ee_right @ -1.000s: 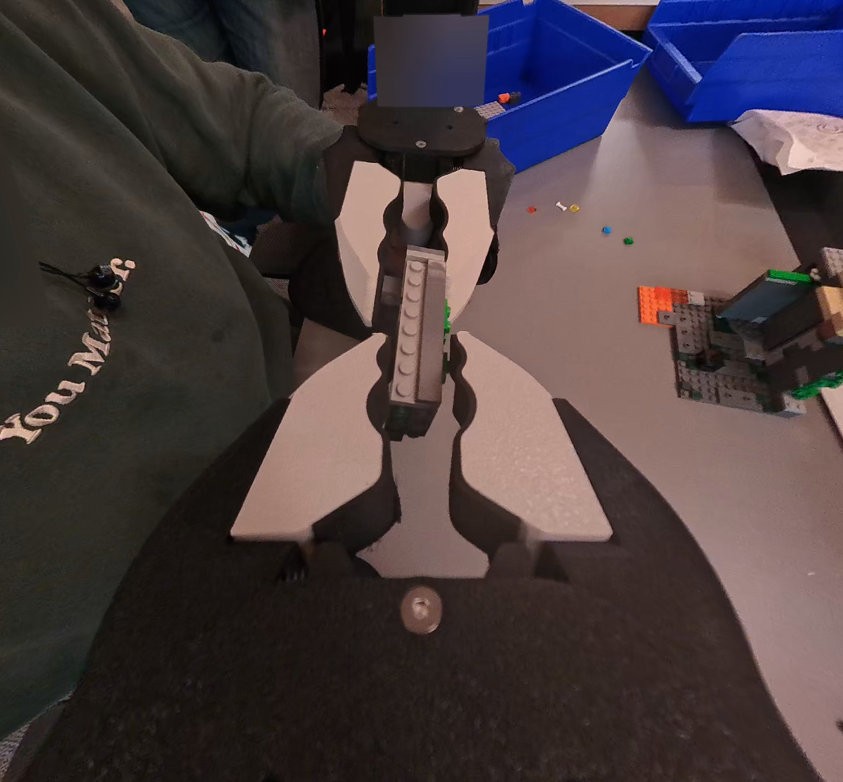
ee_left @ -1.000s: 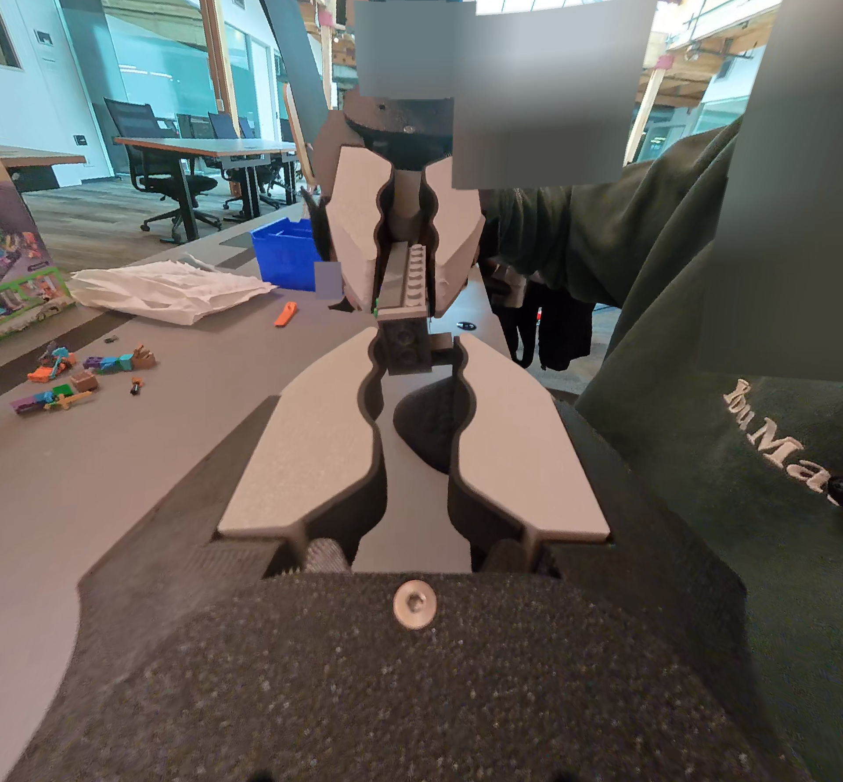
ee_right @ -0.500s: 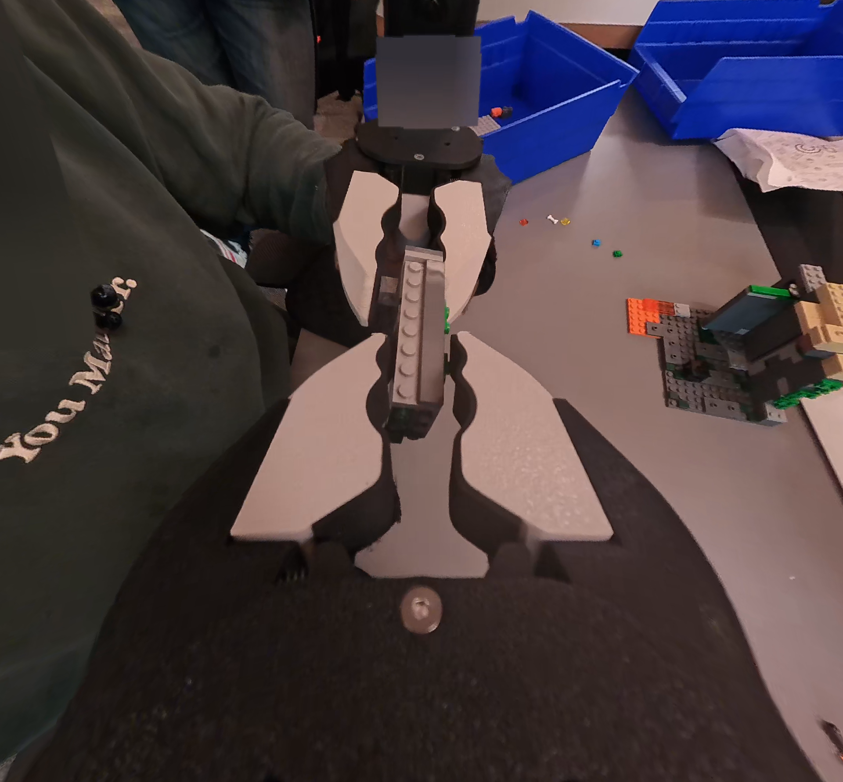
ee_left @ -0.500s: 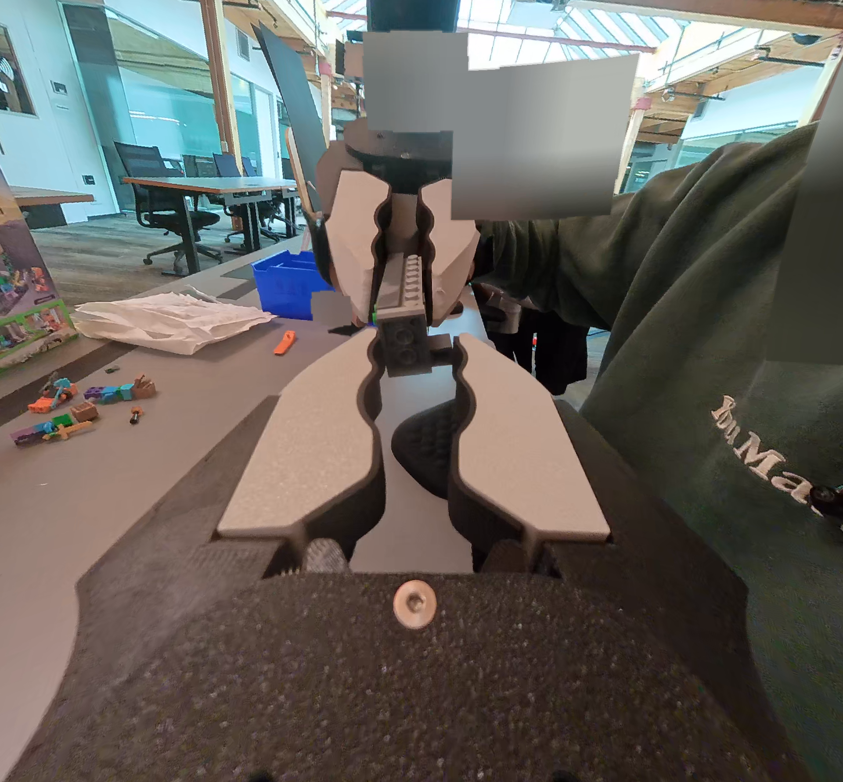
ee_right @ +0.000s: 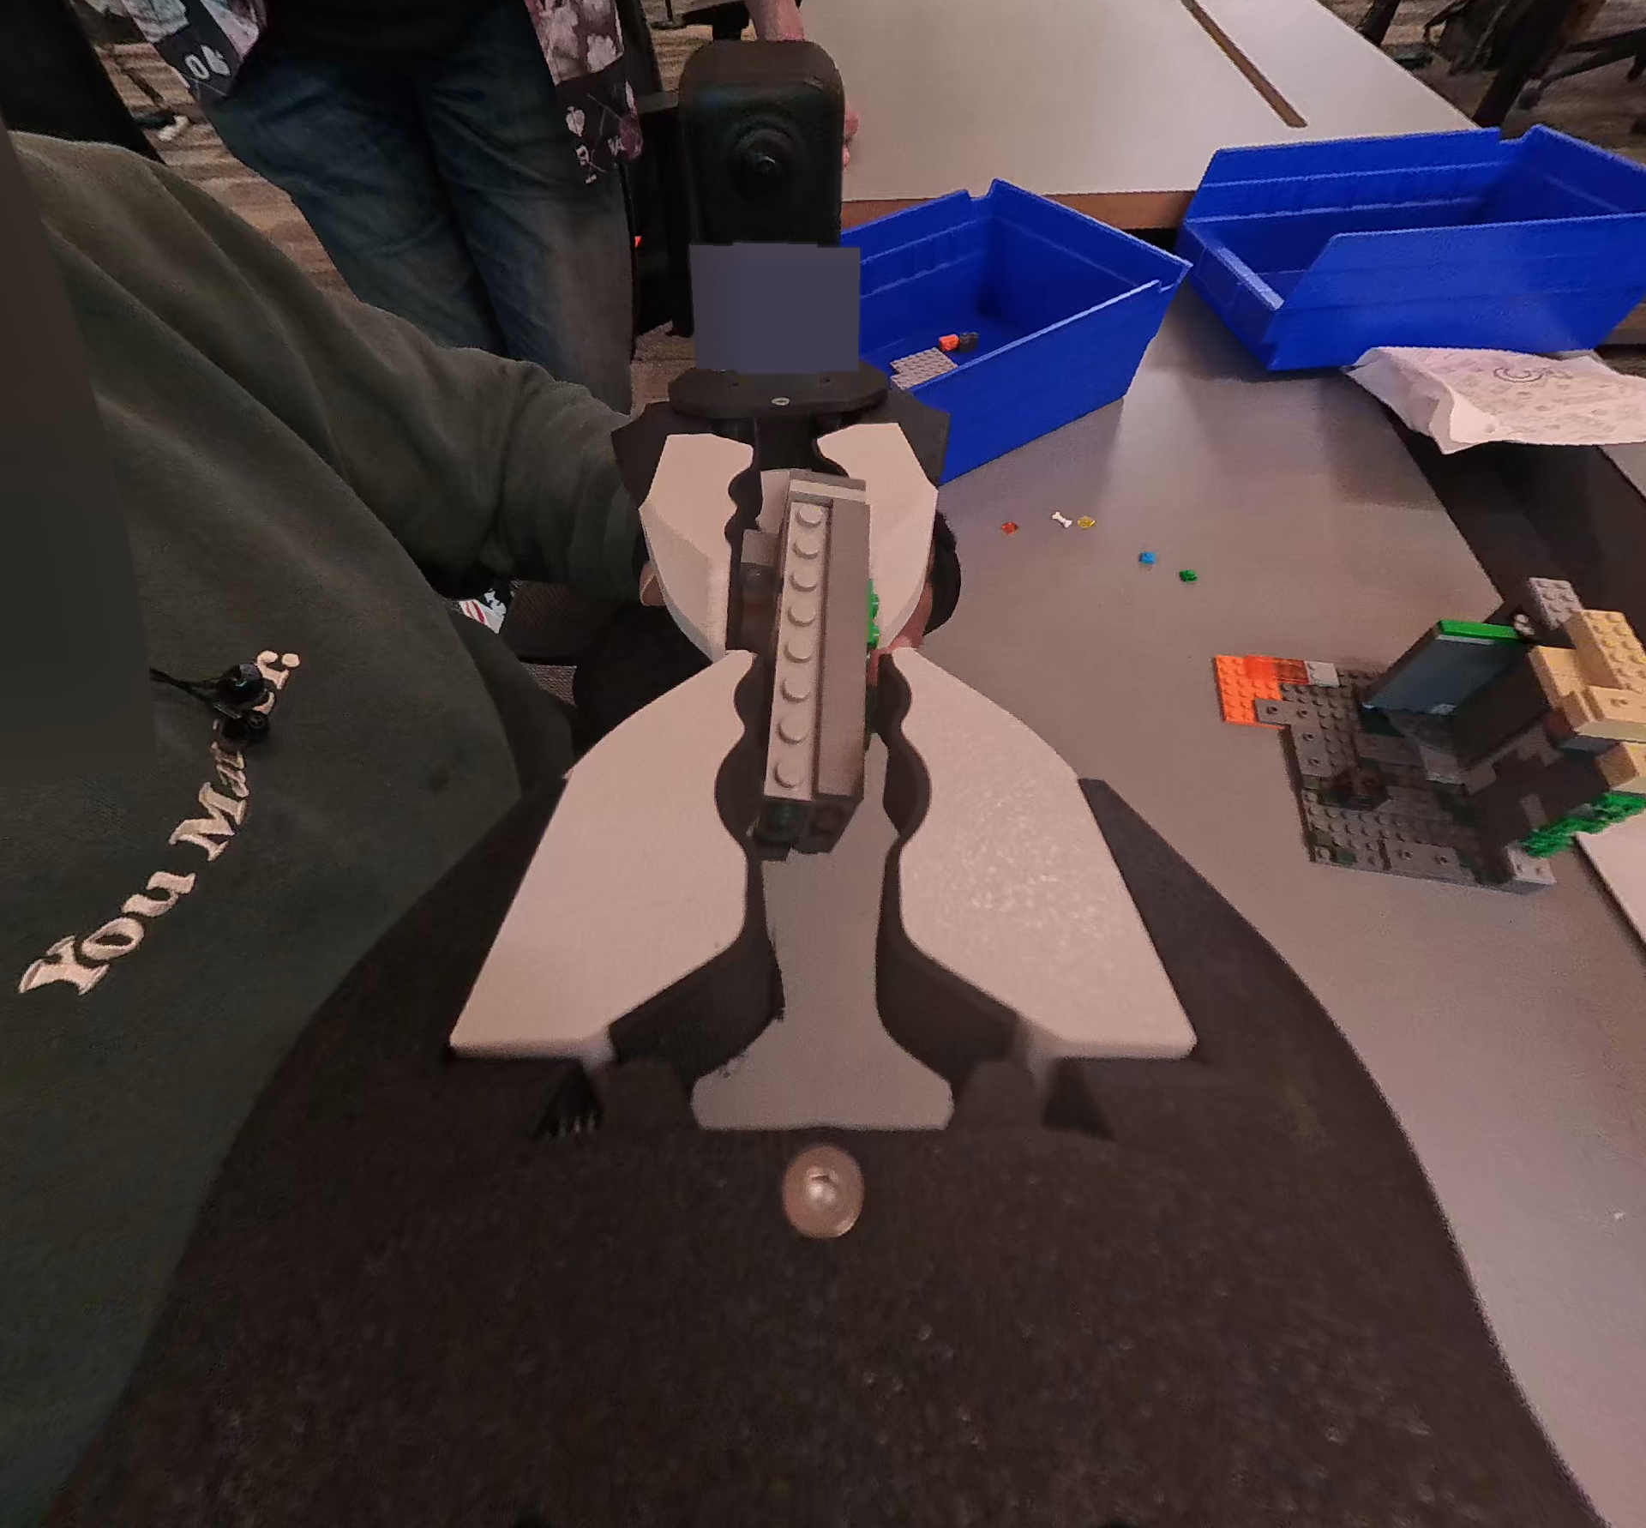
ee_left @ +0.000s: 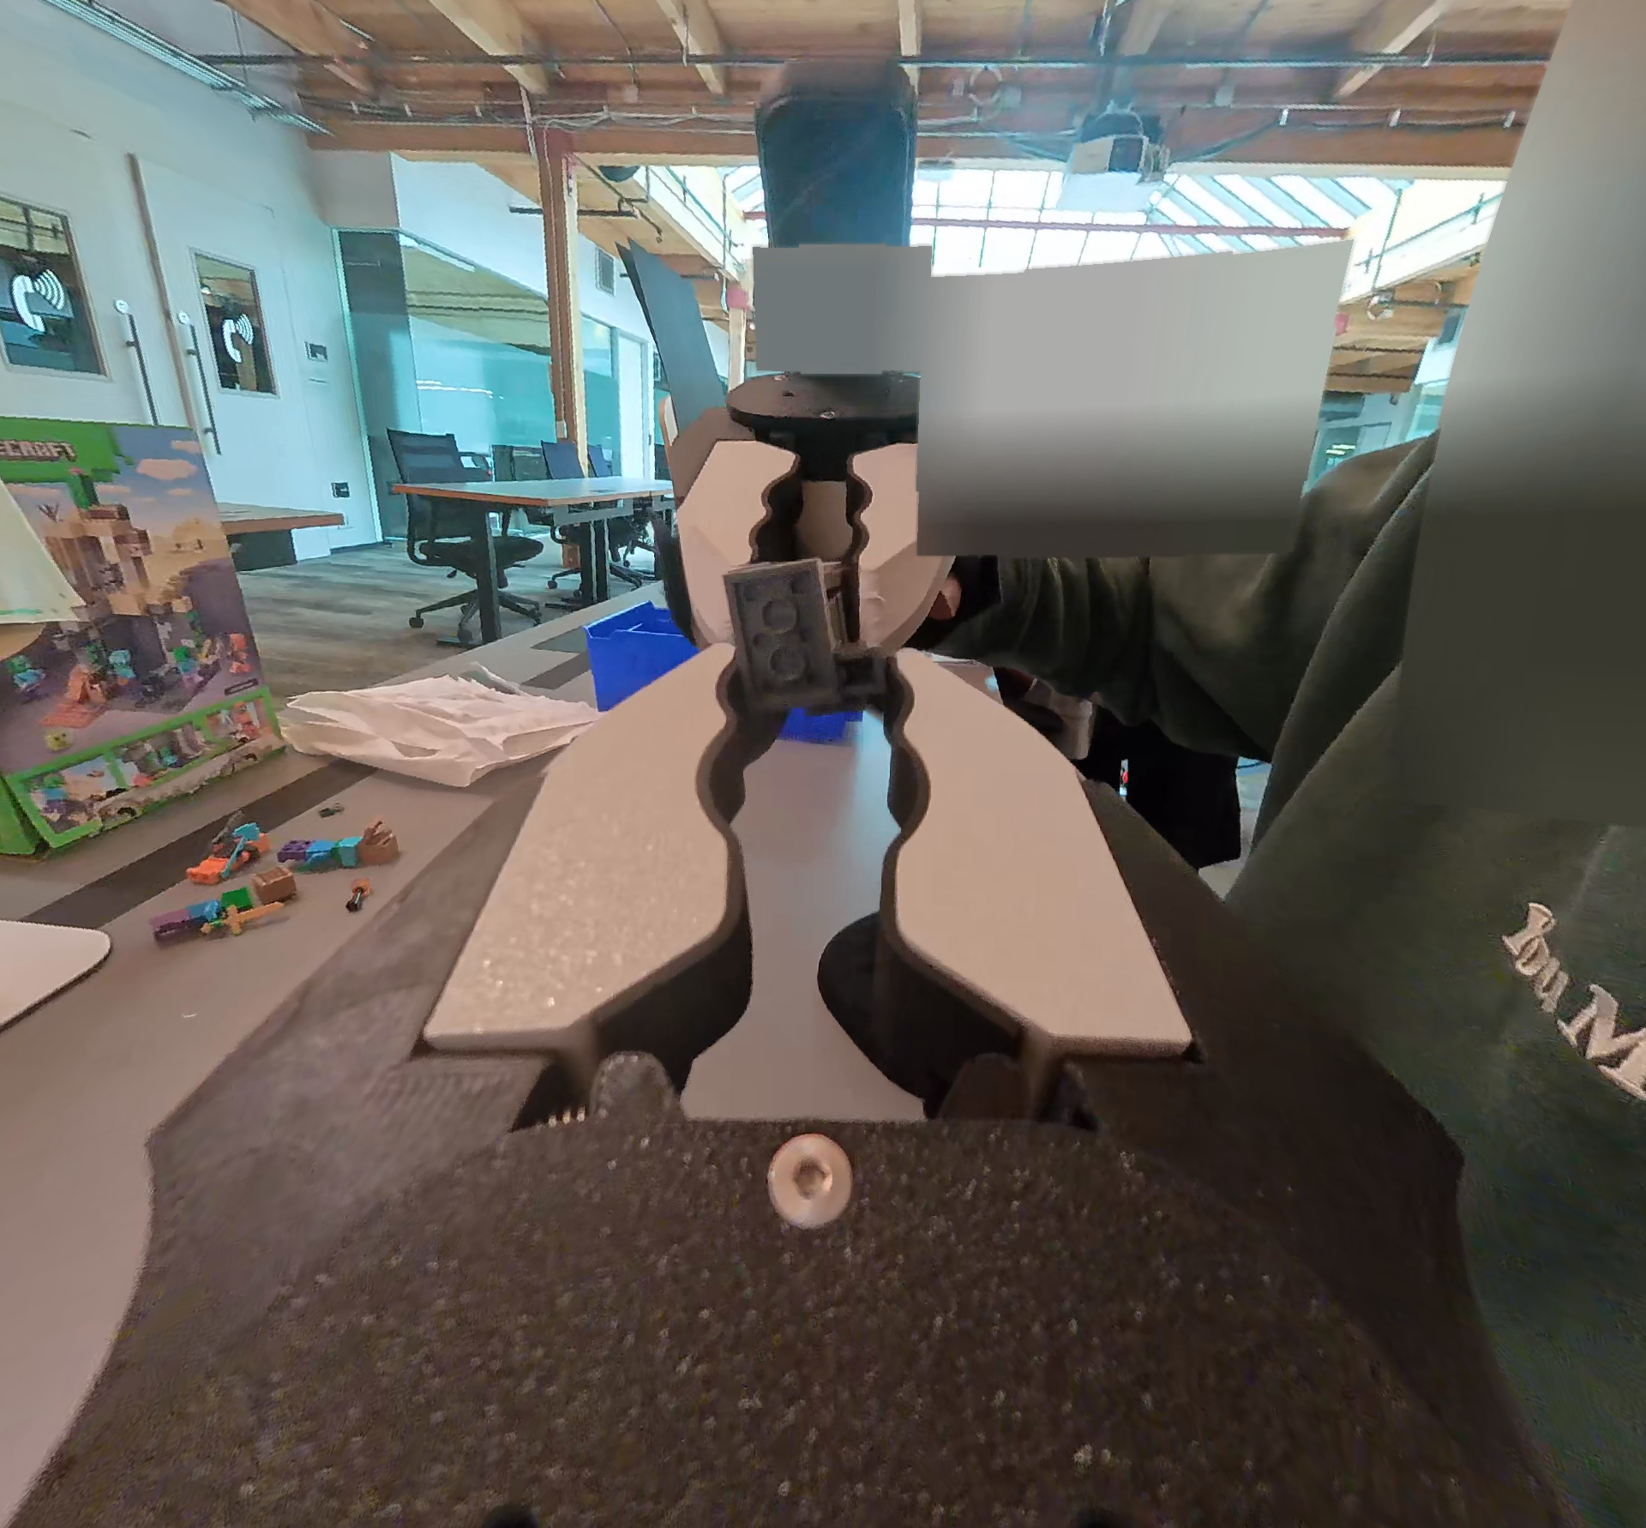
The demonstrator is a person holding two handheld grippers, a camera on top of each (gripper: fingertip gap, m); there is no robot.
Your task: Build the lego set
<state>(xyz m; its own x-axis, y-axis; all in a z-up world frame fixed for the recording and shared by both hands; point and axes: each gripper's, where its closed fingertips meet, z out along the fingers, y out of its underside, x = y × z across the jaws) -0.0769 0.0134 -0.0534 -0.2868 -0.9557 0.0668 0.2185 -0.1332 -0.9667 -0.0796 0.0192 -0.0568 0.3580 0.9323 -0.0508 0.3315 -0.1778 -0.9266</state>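
Grey piece: a long grey lego assembly (ee_right: 815, 652) with one row of studs on top, darker bricks at its near end and a bit of green on its right side, is held in the air between the two grippers, above the tabletop (ee_right: 1202, 612).
Left gripper (ee_left: 806, 688): its fingers (ee_left: 615, 853) pinch one end of the assembly at their tips; from here only the stubby end face with two studs (ee_left: 784, 639) shows.
Right gripper (ee_right: 815, 772): its fingers (ee_right: 1006, 888) clamp the other end, with the piece running straight away from the camera toward the opposing gripper.
Piece versus fingers: it bridges both pairs of tips, lying along the line between them, clear of the tabletop.
Left wrist view only: a lego box (ee_left: 116, 639) standing at the left, crumpled white paper (ee_left: 436, 723), a scatter of small colourful figures and bricks (ee_left: 267, 870), and office desks and chairs under a timber ceiling.
Right wrist view only: the partly built lego model (ee_right: 1461, 746) on a grey and orange base plate well to the right, a few tiny loose pieces (ee_right: 1091, 541), two blue bins (ee_right: 1015, 318), and a bystander in jeans.
Both views: the green sleeve (ee_right: 294, 452) of the person holding the grippers.
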